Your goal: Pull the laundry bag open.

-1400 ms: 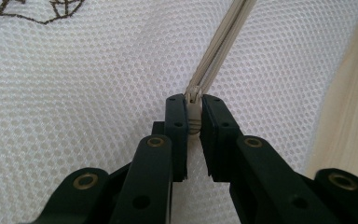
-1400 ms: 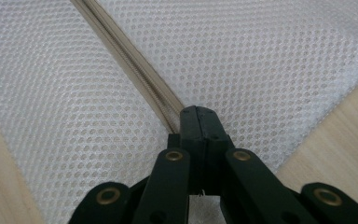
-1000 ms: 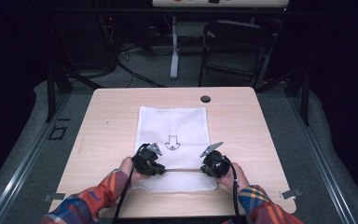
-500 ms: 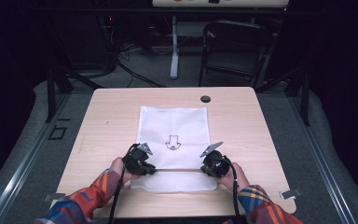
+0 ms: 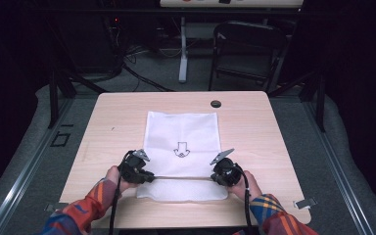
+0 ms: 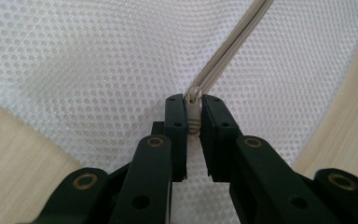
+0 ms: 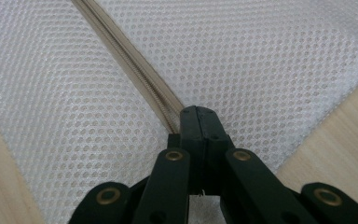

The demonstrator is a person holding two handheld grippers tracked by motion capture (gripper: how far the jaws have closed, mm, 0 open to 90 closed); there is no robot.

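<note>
Currently one white mesh bag (image 5: pixel 182 147) lies flat mid-worktop (image 5: pixel 103 122), its single zipper (image 5: pixel 181 177) running along the near edge. The left gripper (image 6: pixel 193 114) jaws pinch the one zipper pull (image 6: pixel 193 109); the right gripper (image 7: pixel 196 122) jaws are clamped shut on the zipper's end. Likely risks: the pull slipping free, or mesh bunching and jamming the slider.

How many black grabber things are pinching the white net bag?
2. The left gripper pinches the zipper pull of the white mesh bag; the right gripper clamps the zipper's other end.
</note>
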